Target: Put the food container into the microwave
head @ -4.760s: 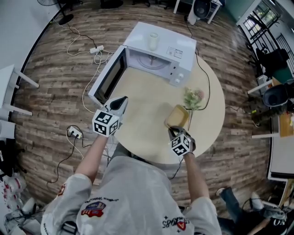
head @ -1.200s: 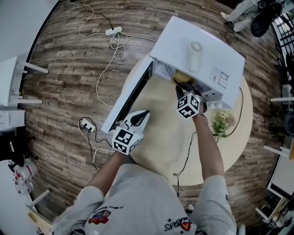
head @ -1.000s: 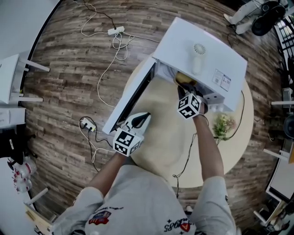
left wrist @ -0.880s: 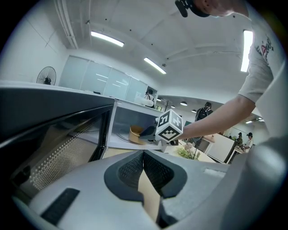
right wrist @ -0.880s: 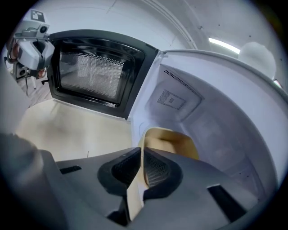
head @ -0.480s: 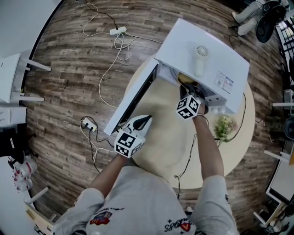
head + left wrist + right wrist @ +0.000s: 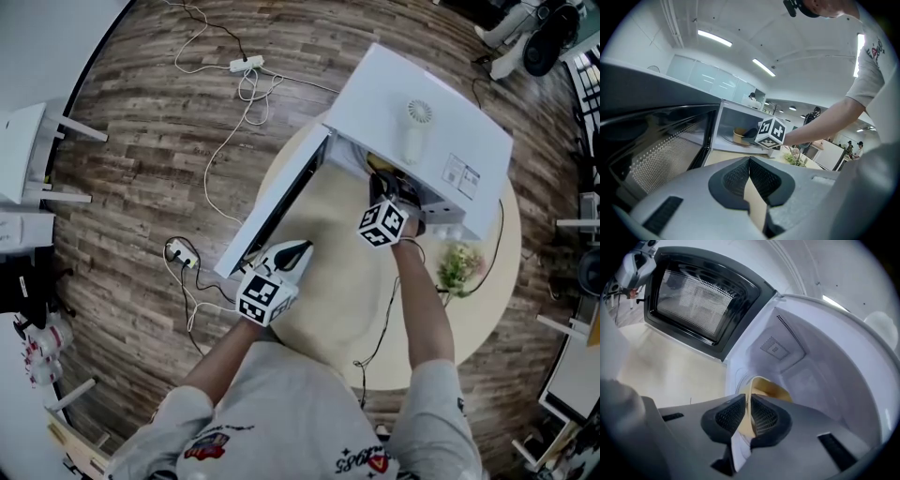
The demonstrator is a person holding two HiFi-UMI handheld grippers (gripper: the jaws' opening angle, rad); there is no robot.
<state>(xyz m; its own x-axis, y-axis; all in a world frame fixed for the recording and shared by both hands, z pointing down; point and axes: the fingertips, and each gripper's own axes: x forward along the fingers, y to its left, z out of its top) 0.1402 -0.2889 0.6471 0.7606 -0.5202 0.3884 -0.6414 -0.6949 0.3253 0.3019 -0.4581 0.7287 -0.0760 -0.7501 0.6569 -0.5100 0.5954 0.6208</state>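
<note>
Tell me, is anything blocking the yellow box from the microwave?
Nothing visible. The microwave door is wide open and the food container is already inside, its rim between the right tongs, which have just been opening.

The tan, open-topped container (image 7: 771,389) sat inside the white microwave (image 7: 427,98), low in its chamber, near the front opening. The microwave stood on a round table (image 7: 328,281), its dark-windowed door (image 7: 277,211) swung wide open.
</note>
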